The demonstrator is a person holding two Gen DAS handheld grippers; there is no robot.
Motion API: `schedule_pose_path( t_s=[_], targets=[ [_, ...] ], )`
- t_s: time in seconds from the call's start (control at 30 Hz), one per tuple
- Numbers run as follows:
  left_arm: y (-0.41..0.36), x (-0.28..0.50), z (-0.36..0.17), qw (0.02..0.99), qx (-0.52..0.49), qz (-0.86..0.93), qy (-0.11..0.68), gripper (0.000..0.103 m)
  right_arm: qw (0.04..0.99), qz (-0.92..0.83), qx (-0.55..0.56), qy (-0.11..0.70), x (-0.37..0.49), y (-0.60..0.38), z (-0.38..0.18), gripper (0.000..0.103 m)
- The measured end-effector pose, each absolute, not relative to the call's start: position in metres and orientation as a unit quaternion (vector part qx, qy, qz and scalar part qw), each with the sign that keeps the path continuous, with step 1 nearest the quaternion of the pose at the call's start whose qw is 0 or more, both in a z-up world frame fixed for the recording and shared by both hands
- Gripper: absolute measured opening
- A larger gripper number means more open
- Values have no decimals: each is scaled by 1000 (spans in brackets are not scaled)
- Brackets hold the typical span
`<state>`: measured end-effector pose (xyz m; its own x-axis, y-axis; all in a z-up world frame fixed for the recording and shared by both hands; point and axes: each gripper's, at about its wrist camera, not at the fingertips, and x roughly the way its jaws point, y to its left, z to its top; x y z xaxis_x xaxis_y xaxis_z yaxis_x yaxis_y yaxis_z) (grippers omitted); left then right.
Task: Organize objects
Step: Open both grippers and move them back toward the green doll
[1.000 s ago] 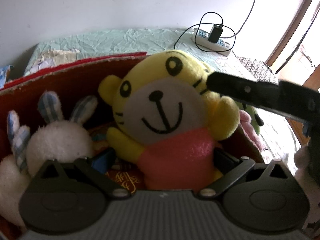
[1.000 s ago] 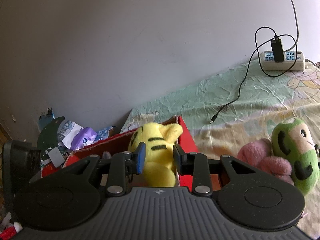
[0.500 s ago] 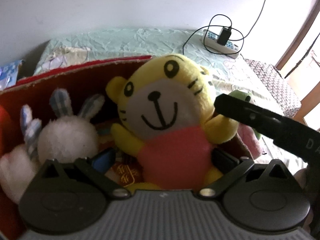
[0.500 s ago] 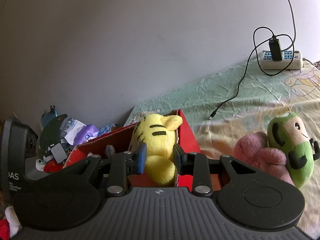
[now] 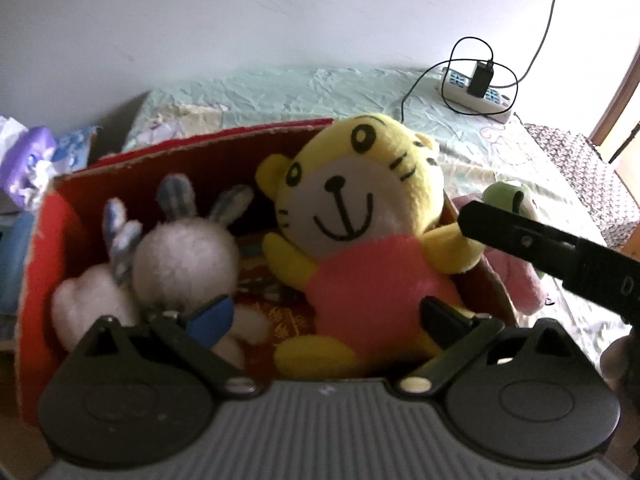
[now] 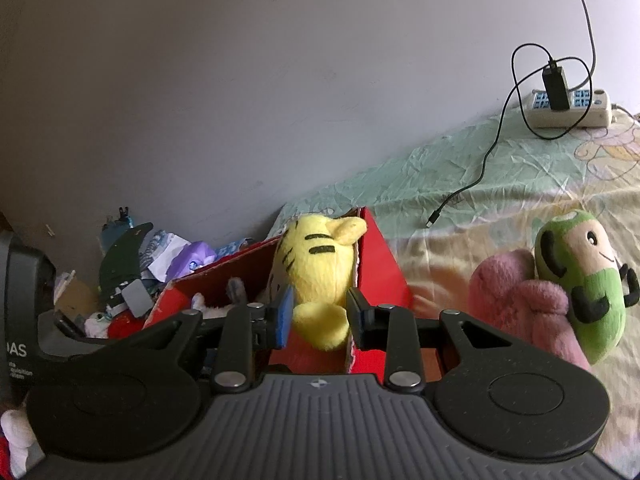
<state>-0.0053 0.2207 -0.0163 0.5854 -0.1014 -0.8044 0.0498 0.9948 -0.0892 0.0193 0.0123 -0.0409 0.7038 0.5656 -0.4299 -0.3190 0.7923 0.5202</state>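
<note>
The tiger [image 5: 360, 240] sits at the right end of the red box [image 5: 44, 264] on the bed [image 6: 500, 184], beside the bunny [image 5: 184, 256]; the right gripper [image 6: 318, 316] is clenched on its arm at the box's wall. The left gripper [image 5: 324, 316] has its jaws wide either side of the tiger's body, closing but not yet pressing. To seat the tiger well, release that arm only once it lies inside the wall, and avoid crushing the bunny.

close wrist views, sharing red box [image 5: 44, 248]
</note>
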Motion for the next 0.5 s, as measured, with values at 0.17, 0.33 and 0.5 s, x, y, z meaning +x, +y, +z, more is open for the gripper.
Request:
schedule_pose_path(
  t_s=[0.17,0.33,0.5],
  targets=[
    [214,-18,-4,895,-23,-21,445,97,891,262,227,294,15,-2,-42,32],
    [204,-29,11,901,-27,-14,433,96,887,270,241,287,8,-28,-41,32],
    [176,-34,25,909,-23,-25,416,96,888,247,262,288,5,-64,-42,32]
  ],
)
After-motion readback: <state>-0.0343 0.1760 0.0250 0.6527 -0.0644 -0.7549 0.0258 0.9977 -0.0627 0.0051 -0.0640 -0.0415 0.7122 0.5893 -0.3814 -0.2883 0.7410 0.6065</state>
